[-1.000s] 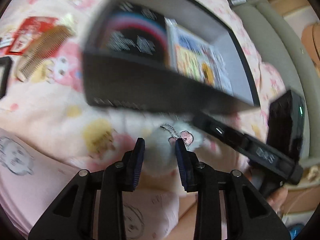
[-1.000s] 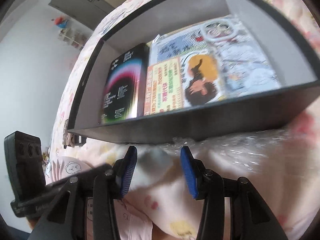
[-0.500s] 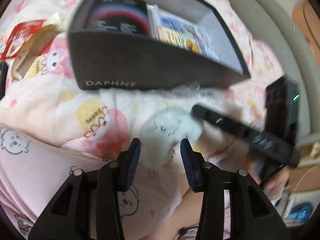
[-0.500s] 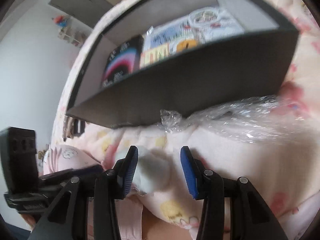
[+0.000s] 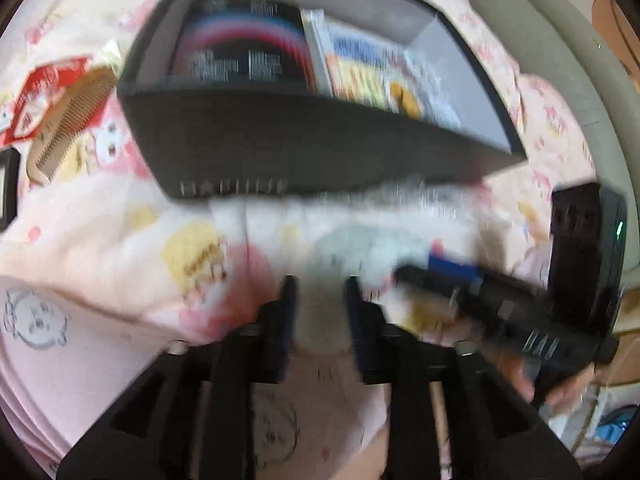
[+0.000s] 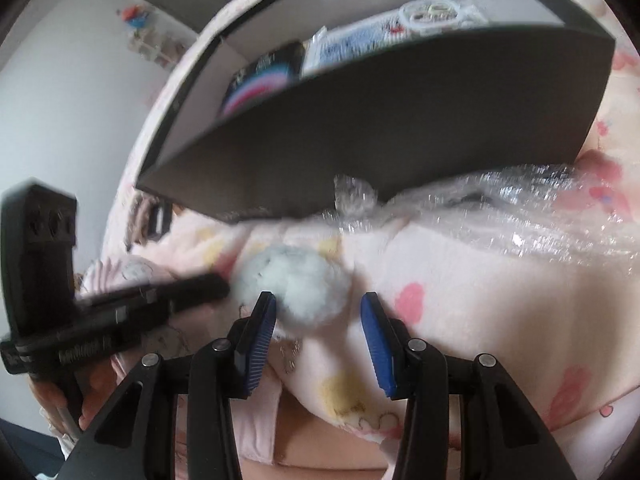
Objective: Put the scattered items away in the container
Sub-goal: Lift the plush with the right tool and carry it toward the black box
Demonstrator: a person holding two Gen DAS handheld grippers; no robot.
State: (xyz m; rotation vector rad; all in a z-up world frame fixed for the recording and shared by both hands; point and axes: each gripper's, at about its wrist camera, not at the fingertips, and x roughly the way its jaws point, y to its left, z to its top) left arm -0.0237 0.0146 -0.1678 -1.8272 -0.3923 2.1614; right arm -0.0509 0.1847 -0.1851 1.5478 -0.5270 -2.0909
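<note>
A white fluffy plush toy [image 5: 352,256] lies on the pink blanket in front of a black box [image 5: 304,140]. My left gripper [image 5: 319,312] has its fingers on either side of the plush, narrowly apart; the view is blurred. In the right wrist view the plush [image 6: 292,284] sits just ahead of my right gripper [image 6: 318,312], which is open and empty. The black box [image 6: 380,120] holds a black booklet [image 5: 244,52] and colourful packets [image 5: 372,72]. The left gripper's body [image 6: 100,320] shows at left in the right wrist view.
A wooden comb [image 5: 68,120] and a red packet [image 5: 44,88] lie on the blanket left of the box. Crinkled clear plastic wrap [image 6: 500,208] lies against the box's front. The right gripper's body [image 5: 520,304] shows at right in the left wrist view.
My left gripper has closed in over the plush, its fingers narrower than before. My right gripper has dropped lower, so the plush now sits just ahead of its open fingers.
</note>
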